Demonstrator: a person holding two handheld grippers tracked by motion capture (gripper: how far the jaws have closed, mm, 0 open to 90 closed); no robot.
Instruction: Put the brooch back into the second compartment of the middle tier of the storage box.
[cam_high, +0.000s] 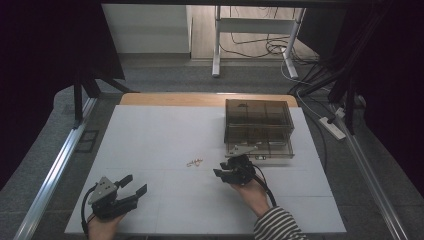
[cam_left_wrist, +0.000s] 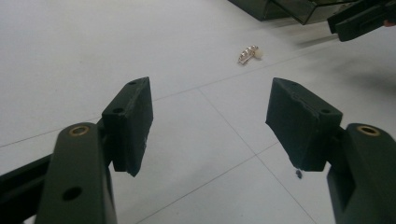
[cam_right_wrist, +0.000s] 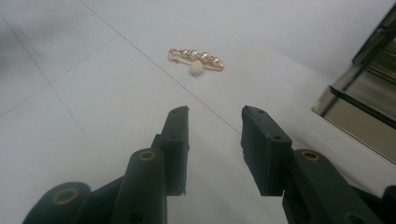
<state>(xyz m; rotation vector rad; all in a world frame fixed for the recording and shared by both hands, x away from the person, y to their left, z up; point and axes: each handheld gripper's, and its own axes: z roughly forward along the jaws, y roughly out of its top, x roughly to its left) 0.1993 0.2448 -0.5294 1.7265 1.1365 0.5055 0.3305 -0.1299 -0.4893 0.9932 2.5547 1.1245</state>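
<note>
Here:
- The gold brooch (cam_right_wrist: 196, 61) is seen ahead of the right hand-held gripper (cam_right_wrist: 215, 116), long axis crosswise.
- Its jaws are parted, empty.
- The left hand-held gripper (cam_left_wrist: 210, 100), released, is farther off.

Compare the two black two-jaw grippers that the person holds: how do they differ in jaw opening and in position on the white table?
The left gripper has its jaws spread wide, while the right gripper has its jaws closer together, though a gap remains. The left gripper stays near the table's front left edge, far from the small gold pearl brooch; the right gripper sits beside the smoky transparent drawer box and points at the brooch. Both hold nothing.
</note>
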